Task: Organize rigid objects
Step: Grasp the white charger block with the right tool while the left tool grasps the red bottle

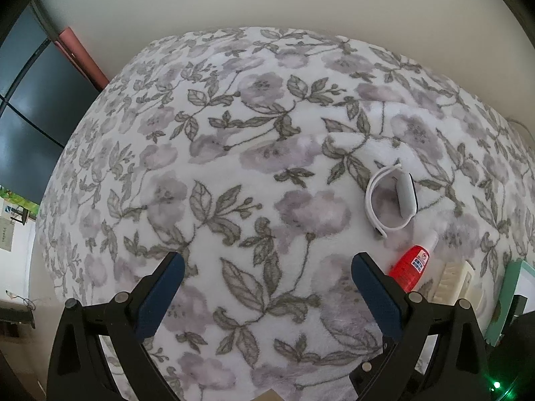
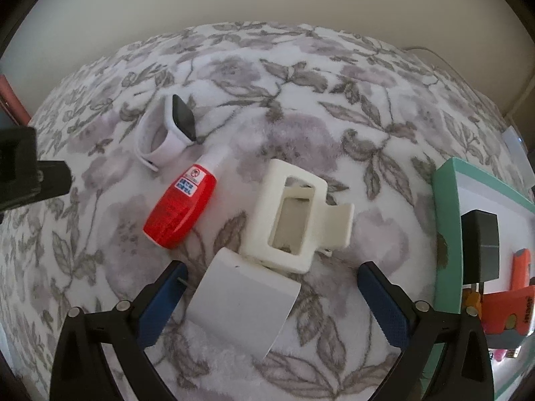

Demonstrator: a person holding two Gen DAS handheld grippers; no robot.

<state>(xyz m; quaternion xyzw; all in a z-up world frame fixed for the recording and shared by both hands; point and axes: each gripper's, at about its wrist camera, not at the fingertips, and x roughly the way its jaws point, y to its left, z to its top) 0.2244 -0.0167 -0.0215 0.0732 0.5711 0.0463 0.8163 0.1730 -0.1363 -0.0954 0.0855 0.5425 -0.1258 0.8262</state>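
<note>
1. On the floral fleece blanket [image 2: 334, 107], toward its right edge: a loose cluster of small rigid things, seen best from the right wrist view.
2. Right gripper [image 2: 271, 279] low over the blanket, blue-padded fingers [image 2: 384, 304] spread wide, clasping nothing; white power adapter [image 2: 240, 300] lying flat between them, nearer the left finger, contact not clear.
3. Just beyond the adapter and touching its far corner: cream hair claw clip [image 2: 297, 214], resting on its side with the rectangular opening facing up.
4. Left of the clip, apart from it: red glue bottle [image 2: 180, 210] with a white nozzle, lying down, nozzle aimed at the far edge.
5. Past the nozzle tip, very close to it: white fitness band [image 2: 167, 130] with a dark screen, strap closed in a loop, resting on its edge.
6. At the blanket's right edge: teal box [image 2: 448, 200] with a white interior, holding a dark grey block [image 2: 481, 244] and an orange tool [image 2: 511, 304], type not readable.
7. Left gripper [image 1: 267, 269] hovering over a bare stretch of blanket, jaws parted wide, nothing between them.
8. From that left wrist view, to the right of the gripper: fitness band [image 1: 391, 197], glue bottle [image 1: 411, 264], part of the clip [image 1: 451, 280], and a sliver of the teal box [image 1: 508, 287].
</note>
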